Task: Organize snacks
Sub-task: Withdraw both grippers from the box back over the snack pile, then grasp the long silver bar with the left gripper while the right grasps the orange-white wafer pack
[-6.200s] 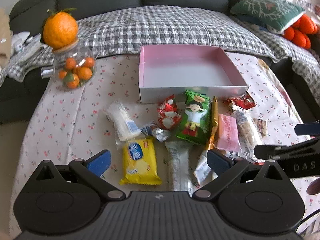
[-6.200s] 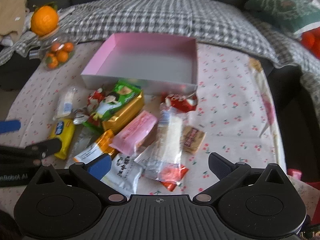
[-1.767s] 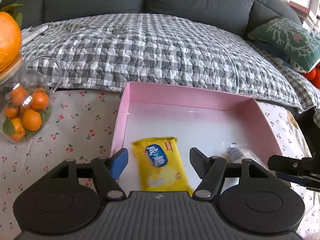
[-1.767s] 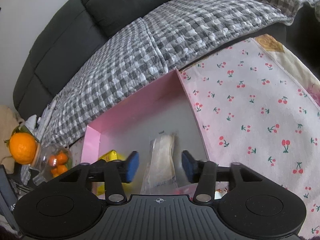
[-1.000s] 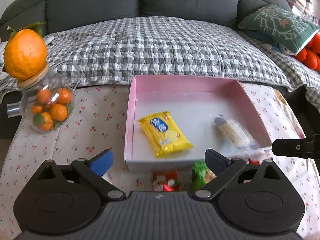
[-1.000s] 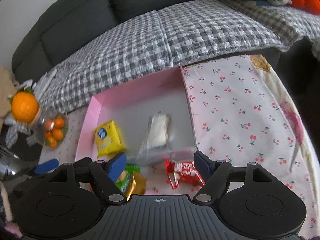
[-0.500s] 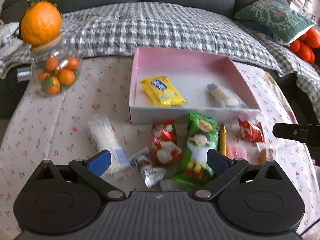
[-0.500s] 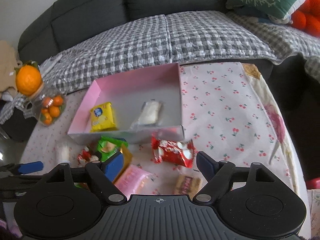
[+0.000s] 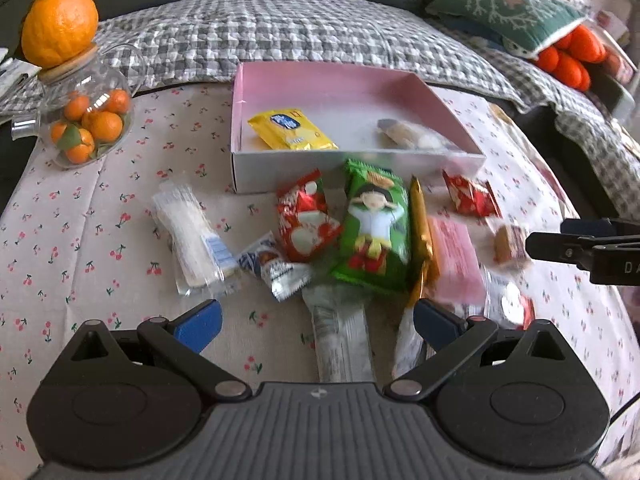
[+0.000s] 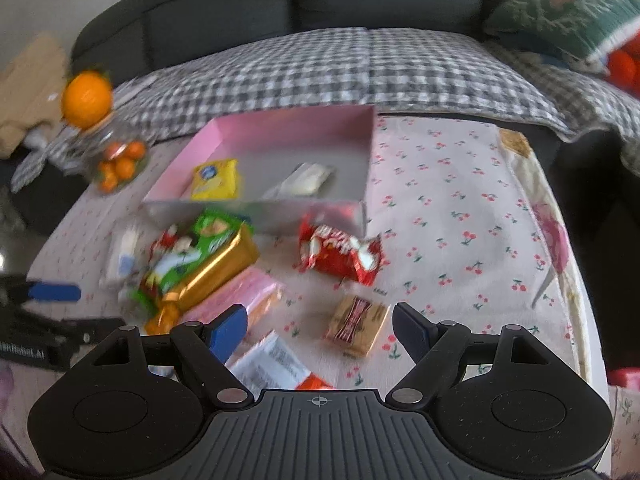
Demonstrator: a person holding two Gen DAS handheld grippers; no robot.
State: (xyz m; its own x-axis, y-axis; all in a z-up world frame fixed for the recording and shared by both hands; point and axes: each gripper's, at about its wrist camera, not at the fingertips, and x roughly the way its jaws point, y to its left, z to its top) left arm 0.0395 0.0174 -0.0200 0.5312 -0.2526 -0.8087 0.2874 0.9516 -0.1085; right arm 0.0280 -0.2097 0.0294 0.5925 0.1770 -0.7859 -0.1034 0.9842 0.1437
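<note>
Both claws wide open, empty: left claw [image 9: 316, 325], right claw [image 10: 320, 327]. Pink box [image 9: 460, 128] upper center w/ yellow packet [image 9: 291, 130] + clear packet [image 9: 408, 136] inside. Other snacks, e.g. green packet [image 9: 374, 232], mid-frame on tabletop [image 9: 100, 216] below box.

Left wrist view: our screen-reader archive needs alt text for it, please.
A pink box on a cherry-print tablecloth holds a yellow packet and a clear-wrapped snack; more snacks, including a green packet, lie loose in front. The left gripper hovers over them, jaws open and empty.
</note>
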